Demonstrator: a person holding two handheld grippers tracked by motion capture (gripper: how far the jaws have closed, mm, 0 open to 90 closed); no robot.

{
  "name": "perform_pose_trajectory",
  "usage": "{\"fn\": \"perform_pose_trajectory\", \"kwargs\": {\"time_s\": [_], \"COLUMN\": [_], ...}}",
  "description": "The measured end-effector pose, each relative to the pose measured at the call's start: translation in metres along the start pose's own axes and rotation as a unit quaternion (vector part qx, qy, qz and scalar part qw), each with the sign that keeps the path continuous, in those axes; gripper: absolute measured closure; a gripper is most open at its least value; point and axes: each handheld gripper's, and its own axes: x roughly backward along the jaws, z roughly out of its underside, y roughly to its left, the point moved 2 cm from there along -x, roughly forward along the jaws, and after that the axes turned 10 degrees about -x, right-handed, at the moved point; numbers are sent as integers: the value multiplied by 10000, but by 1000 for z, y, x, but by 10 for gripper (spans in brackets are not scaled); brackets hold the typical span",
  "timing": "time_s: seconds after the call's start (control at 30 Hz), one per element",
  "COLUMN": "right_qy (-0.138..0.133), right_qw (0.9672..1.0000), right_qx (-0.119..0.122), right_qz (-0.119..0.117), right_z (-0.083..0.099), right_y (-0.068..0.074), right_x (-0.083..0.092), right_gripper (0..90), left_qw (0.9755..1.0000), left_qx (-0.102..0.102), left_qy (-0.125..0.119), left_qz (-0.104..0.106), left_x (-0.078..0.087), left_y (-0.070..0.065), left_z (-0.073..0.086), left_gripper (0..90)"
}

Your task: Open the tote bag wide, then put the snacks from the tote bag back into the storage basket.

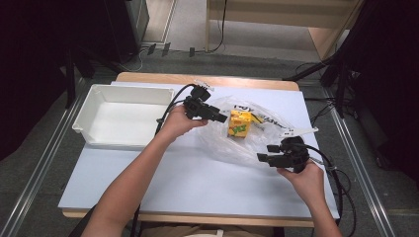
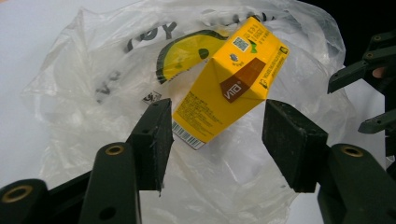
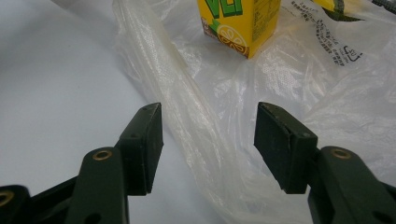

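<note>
1. A yellow rectangular drink carton (image 1: 239, 123) stands upright on a crumpled clear plastic bag (image 1: 232, 143) printed with black lettering and a lemon picture, right of centre on the white worktop (image 1: 163, 182). Its long axis is vertical in the high view, and its lemon-printed face is turned toward the person.
2. The left claw (image 1: 220, 117) is just left of the carton at its upper part. Its jaws are spread apart, and in the left gripper view (image 2: 212, 140) the carton's lower end lies between and beyond them, untouched.
3. The right claw (image 1: 261, 158) is at the bag's near right edge, jaws parted. In the right gripper view (image 3: 208, 144) a bunched ridge of bag film runs between them without being pinched.
4. An empty white plastic tray (image 1: 81, 121) sits at the worktop's far left, well apart from the bag.
5. Bare worktop spreads across the near side.
</note>
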Motion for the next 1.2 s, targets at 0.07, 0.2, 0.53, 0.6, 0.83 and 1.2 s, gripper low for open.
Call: {"fn": "perform_pose_trajectory", "kwargs": {"time_s": [0.07,0.2,0.53,0.6,0.83,1.2], "right_qy": [12,-9,-30,-53,-65,-116], "right_qw": [10000,10000,10000,10000,9998,9996], "right_qx": [8,34,-3,-59,-201,-260], "right_qz": [-12,-19,-4,-6,21,45], "right_z": [0,1,1,0,1,0], "right_y": [0,1,-2,-2,-1,-1], "right_x": [0,1,4,5,7,8], "right_gripper": [435,430,428,428,423,421], "left_qw": [10000,10000,9996,9995,9994,9993], "left_qx": [-53,-82,-260,-297,-332,-374], "left_qy": [6,-42,-15,-12,-74,-42], "left_qz": [-2,-2,68,79,41,63], "left_x": [-1,-3,-12,-15,-24,-45], "left_y": [-1,-3,-9,-11,-11,-7], "left_z": [-1,-2,-5,-6,-9,-10], "left_gripper": [428,413,389,381,371,359]}}
